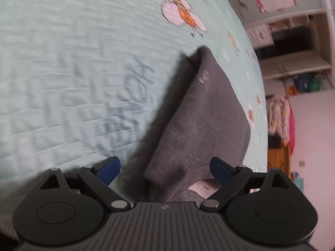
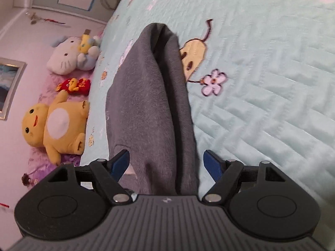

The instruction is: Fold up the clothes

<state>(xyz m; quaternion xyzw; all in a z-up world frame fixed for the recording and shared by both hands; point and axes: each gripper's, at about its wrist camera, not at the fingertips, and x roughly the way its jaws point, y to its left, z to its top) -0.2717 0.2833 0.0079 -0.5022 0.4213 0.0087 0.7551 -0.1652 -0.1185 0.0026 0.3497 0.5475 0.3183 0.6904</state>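
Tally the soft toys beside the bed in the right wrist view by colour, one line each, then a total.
Yellow: 1, the yellow bear plush
White: 1, the white cat plush
Red: 1, the small red plush
Blue and yellow: 1, the small plush leaning on the cat
Total: 4

A soft grey knit garment [image 2: 146,104] lies on a quilted, faintly shiny mint bedspread [image 1: 62,62]. The gripper [image 2: 166,161] is matt black plastic with blue pads
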